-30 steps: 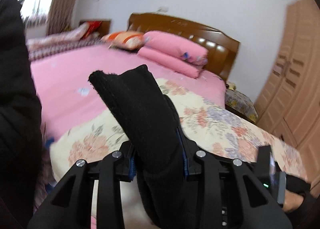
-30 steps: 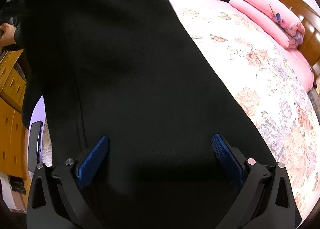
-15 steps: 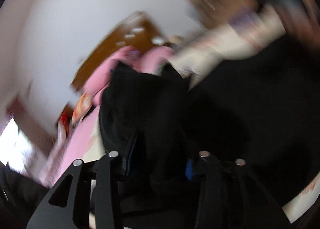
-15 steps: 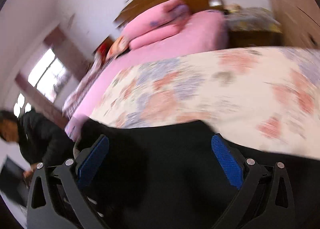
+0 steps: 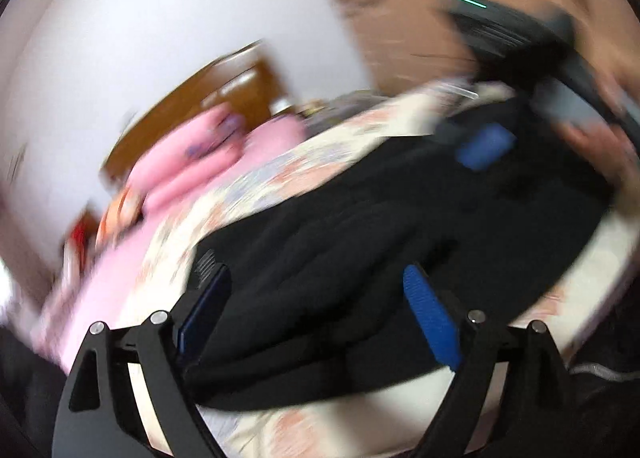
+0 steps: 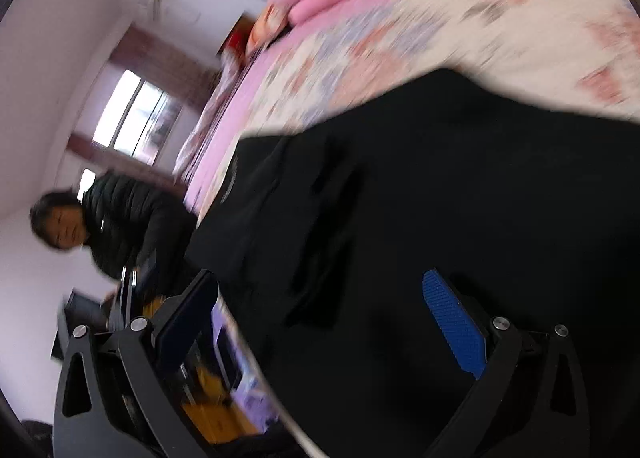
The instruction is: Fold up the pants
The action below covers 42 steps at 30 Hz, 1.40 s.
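Released, pants (image 5: 360, 258) now lie under opened left claw (image 5: 316, 298).

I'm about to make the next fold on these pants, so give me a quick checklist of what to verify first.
1. Left gripper open: ok, its jaws stand wide.
2. Right gripper open: ok, wide too.
3. Pants down on the floral quilt: ok.
4. Pants lying flat: not ok, ridges bunch between the left fingers.
5. Pants' edges aligned: cannot tell, blurred.
6. Pants clear of the bed's side: cannot tell.
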Each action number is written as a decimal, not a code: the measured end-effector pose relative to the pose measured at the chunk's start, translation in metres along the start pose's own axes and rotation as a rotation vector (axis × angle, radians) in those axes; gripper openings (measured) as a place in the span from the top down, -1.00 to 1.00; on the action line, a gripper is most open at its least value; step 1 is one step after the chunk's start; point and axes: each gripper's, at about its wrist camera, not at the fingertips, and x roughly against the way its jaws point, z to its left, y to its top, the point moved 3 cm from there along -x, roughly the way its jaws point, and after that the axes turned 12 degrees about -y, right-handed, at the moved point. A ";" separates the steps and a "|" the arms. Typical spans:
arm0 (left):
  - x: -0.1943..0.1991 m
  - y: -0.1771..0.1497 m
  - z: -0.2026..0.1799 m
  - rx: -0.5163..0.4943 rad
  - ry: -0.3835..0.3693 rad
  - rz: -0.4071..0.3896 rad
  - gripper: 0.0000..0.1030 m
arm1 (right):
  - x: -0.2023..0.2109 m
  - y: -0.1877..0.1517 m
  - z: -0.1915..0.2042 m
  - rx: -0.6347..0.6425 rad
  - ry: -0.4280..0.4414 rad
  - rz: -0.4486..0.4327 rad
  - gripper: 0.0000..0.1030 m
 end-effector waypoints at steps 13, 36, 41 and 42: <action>0.010 -0.071 0.104 0.295 0.059 0.106 -0.70 | -0.068 0.005 0.052 0.014 0.047 0.085 -0.39; -0.032 -0.078 0.112 0.269 0.145 0.227 -0.73 | -0.015 -0.030 -0.001 0.002 -0.066 -0.116 0.65; -0.031 -0.080 0.116 0.294 0.136 0.234 -0.73 | -0.013 -0.031 0.010 0.043 -0.090 -0.137 0.65; -0.031 -0.080 0.116 0.292 0.141 0.234 -0.73 | -0.013 -0.031 0.007 0.031 -0.081 -0.135 0.65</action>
